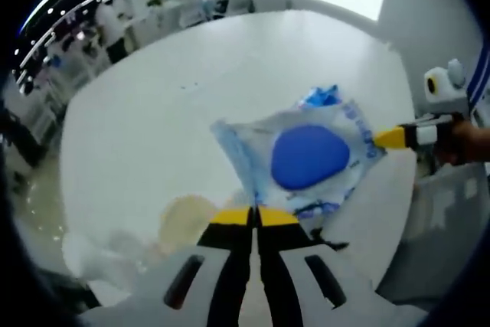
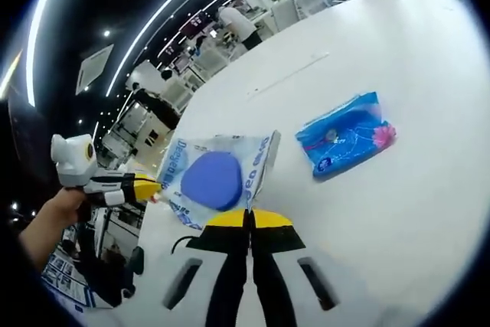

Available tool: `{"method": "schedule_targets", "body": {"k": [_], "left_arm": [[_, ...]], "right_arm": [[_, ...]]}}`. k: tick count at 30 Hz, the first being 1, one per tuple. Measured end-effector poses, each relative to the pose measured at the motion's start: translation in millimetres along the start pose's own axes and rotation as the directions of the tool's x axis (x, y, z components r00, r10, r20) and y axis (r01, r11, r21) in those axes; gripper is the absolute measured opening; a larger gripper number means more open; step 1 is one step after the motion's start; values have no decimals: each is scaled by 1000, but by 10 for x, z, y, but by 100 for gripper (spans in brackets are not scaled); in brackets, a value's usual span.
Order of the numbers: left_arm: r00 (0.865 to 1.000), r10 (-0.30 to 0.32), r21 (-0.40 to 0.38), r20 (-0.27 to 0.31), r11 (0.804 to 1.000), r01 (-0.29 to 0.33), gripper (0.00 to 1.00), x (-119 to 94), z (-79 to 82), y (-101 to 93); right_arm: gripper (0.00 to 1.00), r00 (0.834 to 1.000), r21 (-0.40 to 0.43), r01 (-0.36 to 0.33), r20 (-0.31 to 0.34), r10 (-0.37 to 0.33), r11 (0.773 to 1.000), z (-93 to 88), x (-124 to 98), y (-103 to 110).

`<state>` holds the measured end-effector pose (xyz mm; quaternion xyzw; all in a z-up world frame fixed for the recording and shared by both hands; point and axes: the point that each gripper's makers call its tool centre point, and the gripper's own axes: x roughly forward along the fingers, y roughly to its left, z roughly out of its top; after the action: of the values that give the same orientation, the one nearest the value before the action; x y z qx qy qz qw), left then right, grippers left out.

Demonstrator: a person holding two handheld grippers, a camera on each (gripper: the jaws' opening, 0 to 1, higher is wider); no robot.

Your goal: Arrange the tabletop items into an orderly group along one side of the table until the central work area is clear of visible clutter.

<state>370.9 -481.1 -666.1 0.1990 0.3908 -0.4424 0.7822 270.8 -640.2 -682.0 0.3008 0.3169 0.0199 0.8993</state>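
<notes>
Left gripper point(image 1: 253, 216) and right gripper point(image 2: 248, 218) each pinch an opposite edge of the clear plastic bag point(image 1: 302, 160) with a blue oval pad inside — jaws closed on it, bag stretched between them over the white table point(image 1: 176, 112). Right gripper view adds a blue packet point(image 2: 346, 135) lying flat, apart from the bag, toward the table's middle. Left gripper view adds a pale round object point(image 1: 186, 218) beside its jaws — too blurred to identify.

I see left gripper point(image 1: 253, 216) fingers pressed together | right gripper point(image 2: 247, 218) fingers pressed together | both level, facing.
</notes>
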Motion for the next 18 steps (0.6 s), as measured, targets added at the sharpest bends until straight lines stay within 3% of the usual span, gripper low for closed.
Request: {"method": "schedule_targets", "body": {"k": [18], "left_arm": [[996,52,-103,67,994,-45,0,126,-146,-57]], "right_arm": [[0,1000,-120,14,-20,-17,993,242,181,-138]]}}
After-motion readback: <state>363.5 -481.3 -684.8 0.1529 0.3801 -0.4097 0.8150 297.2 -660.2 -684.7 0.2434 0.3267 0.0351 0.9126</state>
